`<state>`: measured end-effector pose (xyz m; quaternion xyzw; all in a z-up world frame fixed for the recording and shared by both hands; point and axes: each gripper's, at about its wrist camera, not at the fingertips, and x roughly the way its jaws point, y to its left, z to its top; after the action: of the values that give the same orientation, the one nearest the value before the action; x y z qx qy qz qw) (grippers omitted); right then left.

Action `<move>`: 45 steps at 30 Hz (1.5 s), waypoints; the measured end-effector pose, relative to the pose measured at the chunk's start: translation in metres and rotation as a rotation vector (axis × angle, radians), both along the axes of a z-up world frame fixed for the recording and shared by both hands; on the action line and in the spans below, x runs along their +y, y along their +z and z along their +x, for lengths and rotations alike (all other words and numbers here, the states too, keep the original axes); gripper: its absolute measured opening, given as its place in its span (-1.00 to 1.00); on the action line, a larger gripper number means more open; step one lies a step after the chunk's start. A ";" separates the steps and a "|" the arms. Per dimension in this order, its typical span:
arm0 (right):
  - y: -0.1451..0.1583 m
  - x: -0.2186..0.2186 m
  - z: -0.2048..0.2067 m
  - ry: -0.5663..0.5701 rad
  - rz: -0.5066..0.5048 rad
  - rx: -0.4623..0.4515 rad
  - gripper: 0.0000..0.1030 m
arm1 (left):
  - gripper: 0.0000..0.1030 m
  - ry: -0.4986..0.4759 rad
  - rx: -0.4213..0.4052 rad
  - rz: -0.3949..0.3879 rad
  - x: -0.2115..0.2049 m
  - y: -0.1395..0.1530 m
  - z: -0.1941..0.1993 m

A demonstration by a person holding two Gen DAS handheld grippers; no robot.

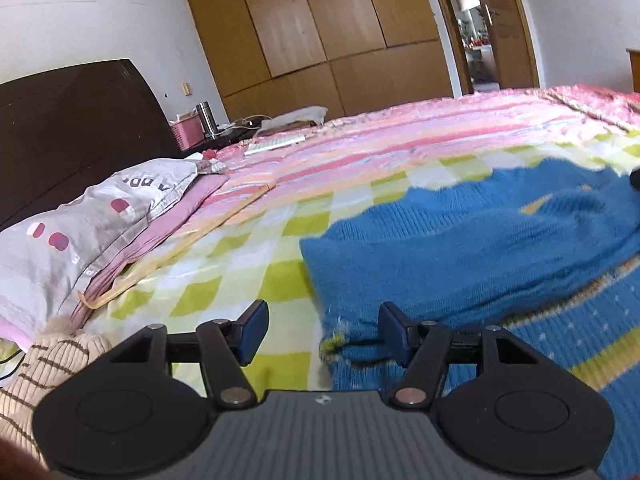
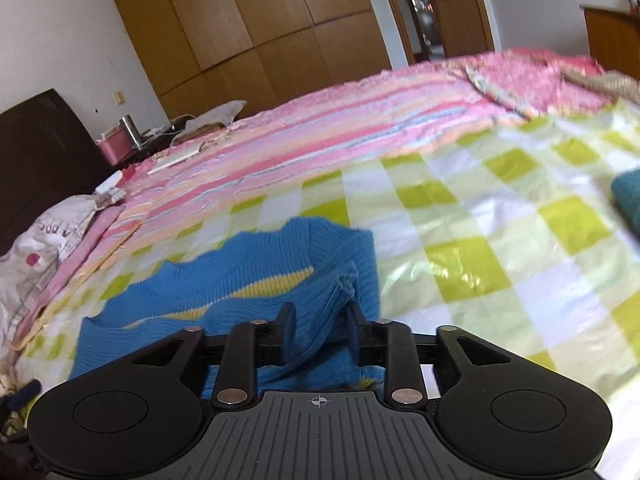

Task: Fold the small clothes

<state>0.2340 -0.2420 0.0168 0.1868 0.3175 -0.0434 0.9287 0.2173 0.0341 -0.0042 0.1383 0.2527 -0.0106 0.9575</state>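
Observation:
A small blue knitted sweater (image 1: 460, 248) with yellow stripes lies on the green-and-white checked sheet (image 1: 248, 248). My left gripper (image 1: 324, 328) is open, its fingers straddling the sweater's near left edge, with nothing gripped. In the right wrist view the same sweater (image 2: 248, 280) lies bunched in front. My right gripper (image 2: 320, 332) is shut on a raised fold of the sweater's right side, with cloth pinched between the pads.
A grey pillow (image 1: 80, 232) and a dark headboard (image 1: 68, 128) lie to the left. A beige striped garment (image 1: 44, 364) sits at the near left. A pink striped blanket (image 2: 340, 128) covers the far bed. A teal garment (image 2: 628, 196) lies at the right.

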 end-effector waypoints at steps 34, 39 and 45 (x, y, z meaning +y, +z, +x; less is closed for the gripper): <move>-0.005 0.030 0.011 0.091 -0.172 -0.023 -0.56 | 0.29 0.076 0.036 -0.053 0.011 -0.003 0.024; -0.017 0.025 0.020 0.077 -0.182 0.055 -0.68 | 0.30 0.081 0.082 -0.051 0.014 -0.010 0.024; 0.009 0.025 -0.022 0.124 -0.105 0.002 -0.56 | 0.29 0.071 0.076 -0.100 0.022 0.003 -0.002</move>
<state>0.2119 -0.2168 0.0253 0.1176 0.3267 -0.0024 0.9378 0.2156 0.0565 -0.0007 0.0808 0.2925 0.0054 0.9528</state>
